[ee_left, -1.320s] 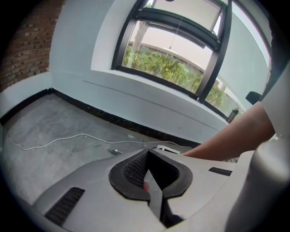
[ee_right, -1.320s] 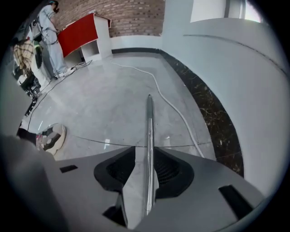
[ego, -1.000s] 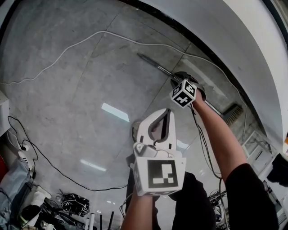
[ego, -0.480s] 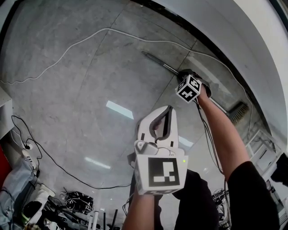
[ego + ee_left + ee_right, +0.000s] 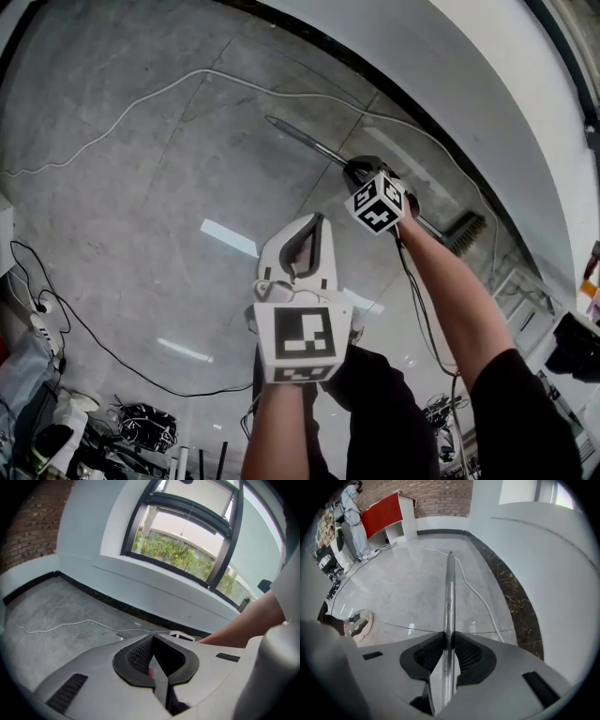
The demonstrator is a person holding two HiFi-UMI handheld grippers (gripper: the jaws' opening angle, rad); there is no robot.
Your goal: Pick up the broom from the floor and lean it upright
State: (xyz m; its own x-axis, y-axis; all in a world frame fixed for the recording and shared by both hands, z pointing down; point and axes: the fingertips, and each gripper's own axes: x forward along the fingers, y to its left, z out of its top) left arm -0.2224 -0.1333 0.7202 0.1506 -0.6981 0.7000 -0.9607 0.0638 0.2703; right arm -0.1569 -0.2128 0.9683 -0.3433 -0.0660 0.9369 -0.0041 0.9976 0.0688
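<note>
Since the earlier frames the right gripper (image 5: 362, 171) has closed its jaws on the broom (image 5: 309, 145) and begun to rise with it. The ribbed black pads now pinch the handle (image 5: 449, 597), whose far end appears to hang just above the floor (image 5: 141, 169).

The floor is polished grey stone, glossy enough to mirror the ceiling lights. It is edged by a dark speckled skirting (image 5: 513, 592) at the foot of a smooth white curved wall (image 5: 450, 84). The broom runs along that edge, with its stiff dark brush head (image 5: 466, 230) nearest the skirting.

The left gripper (image 5: 313, 219) hovers with its jaws closed on nothing.

The handle is a slim, round, shiny metal tube, so I judge it could twist or slide between the pads. The brush end may skid on the slick stone. The white cable (image 5: 187, 80) beside the handle could snag.
</note>
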